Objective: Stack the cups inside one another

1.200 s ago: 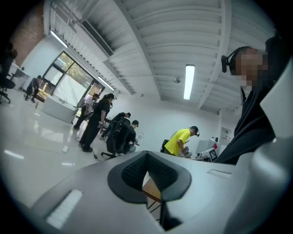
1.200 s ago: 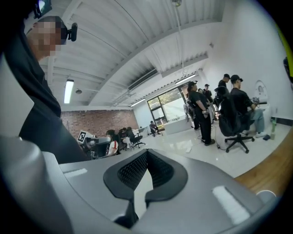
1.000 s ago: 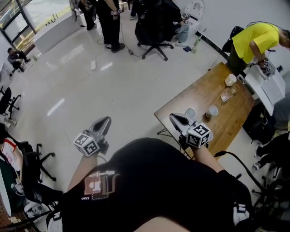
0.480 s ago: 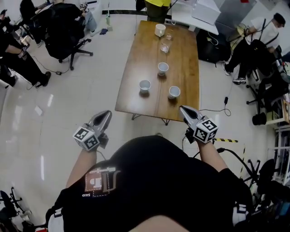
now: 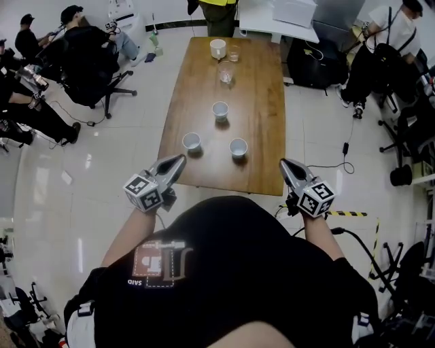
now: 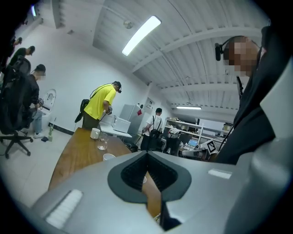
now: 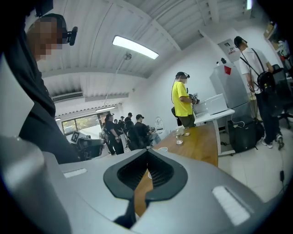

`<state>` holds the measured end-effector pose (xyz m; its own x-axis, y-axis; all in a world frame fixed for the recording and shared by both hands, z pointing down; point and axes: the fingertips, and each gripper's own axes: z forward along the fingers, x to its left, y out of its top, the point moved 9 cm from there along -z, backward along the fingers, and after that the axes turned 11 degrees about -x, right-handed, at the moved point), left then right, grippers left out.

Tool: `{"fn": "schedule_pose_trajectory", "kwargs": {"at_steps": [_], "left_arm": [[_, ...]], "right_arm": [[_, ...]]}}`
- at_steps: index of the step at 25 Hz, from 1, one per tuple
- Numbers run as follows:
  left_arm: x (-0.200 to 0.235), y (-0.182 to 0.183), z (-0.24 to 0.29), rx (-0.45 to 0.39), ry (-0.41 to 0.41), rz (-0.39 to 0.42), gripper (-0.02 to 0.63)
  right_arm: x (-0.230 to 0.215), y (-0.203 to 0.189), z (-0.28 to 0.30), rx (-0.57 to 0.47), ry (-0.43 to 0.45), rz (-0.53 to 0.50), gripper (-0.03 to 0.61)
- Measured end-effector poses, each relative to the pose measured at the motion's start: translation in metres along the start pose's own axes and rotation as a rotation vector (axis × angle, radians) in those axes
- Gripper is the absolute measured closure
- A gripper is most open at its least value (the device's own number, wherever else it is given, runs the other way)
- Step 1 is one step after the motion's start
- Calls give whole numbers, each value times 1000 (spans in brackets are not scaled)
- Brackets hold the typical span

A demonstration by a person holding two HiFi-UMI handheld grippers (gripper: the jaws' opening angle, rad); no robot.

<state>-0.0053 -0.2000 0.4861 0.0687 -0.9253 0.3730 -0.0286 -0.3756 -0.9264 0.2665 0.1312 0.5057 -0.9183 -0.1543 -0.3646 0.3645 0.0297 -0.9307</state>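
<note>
Head view, looking steeply down. A wooden table (image 5: 265, 102) runs from near to far. 3 white cups stand upright and apart on its near half, none inside another: the left cup (image 5: 192, 141), the right cup (image 5: 238, 147), and the far cup (image 5: 220, 109), which sits farther back between the other 2. At the far end stand a white mug (image 5: 217, 48) and 2 clear glasses (image 5: 225, 73), with a person in a yellow shirt (image 5: 219, 4) just beyond.

The left gripper (image 5: 180, 160) is held at the table's near left corner, and the right gripper (image 5: 284, 164) just off its near right corner. Both are short of the cups and touch none. Each gripper's own view shows its jaws pressed together at the tips with nothing between them. Each carries a cube of black-and-white square markers.

White print on the wearer's black shirt (image 5: 224, 272) reads "SAID", beside a square emblem. Yellow-and-black tape (image 5: 348, 213) marks the floor at near right. An office chair (image 5: 92, 61) stands at far left.
</note>
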Motion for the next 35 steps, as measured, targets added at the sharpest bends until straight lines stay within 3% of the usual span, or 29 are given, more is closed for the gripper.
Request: {"fn": "schedule_pose_trajectory", "kwargs": {"at_steps": [4, 8, 14, 18, 23, 28, 35], "left_arm": [[0, -2, 17, 42, 14, 13, 614], [24, -5, 8, 66, 23, 4, 614], [80, 0, -1, 62, -76, -24, 612], [119, 8, -13, 92, -151, -1, 591], [155, 14, -18, 125, -161, 19, 545], [135, 5, -12, 158, -122, 79, 496], [99, -23, 15, 324, -97, 202, 408]], "right_arm": [[-21, -2, 10, 12, 18, 25, 565], [-11, -17, 27, 28, 8, 42, 565], [27, -15, 59, 19, -76, 12, 565], [49, -11, 79, -27, -164, 38, 565], [53, 1, 94, -39, -204, 32, 565], [27, 5, 81, -53, -167, 27, 565], [-14, 6, 84, -20, -81, 65, 565]]}}
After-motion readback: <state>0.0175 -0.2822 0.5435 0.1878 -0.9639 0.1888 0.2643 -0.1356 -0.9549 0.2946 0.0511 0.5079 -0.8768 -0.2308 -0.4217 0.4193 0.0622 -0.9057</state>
